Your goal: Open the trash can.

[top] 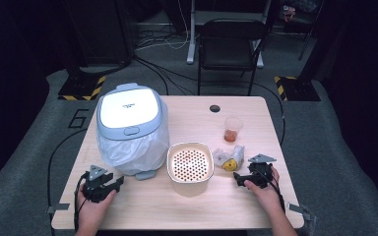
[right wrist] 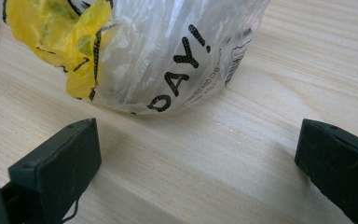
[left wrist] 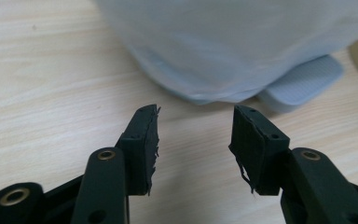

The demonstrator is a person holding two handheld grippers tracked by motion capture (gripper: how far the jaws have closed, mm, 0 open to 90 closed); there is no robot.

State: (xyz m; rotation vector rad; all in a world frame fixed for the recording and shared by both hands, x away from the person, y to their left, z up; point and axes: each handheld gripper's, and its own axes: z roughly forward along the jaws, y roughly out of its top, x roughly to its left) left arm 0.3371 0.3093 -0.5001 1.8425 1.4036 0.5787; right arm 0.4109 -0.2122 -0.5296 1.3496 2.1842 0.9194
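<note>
Tools, two, both released: left tool (left wrist: 193, 140) near one bin (top: 129, 129), right tool (right wrist: 196, 172) near one wrapper (right wrist: 168, 51).

My left gripper (top: 109, 185) sits low at the near left of the table, held in my left hand (top: 94, 209), forearm coming in from the bottom edge. In the left gripper view its jaws stand partly apart with nothing between the pads (left wrist: 145, 144). My right gripper (top: 244, 178) rests at the near right in my right hand (top: 266, 191), jaws spread wide and empty.
</note>
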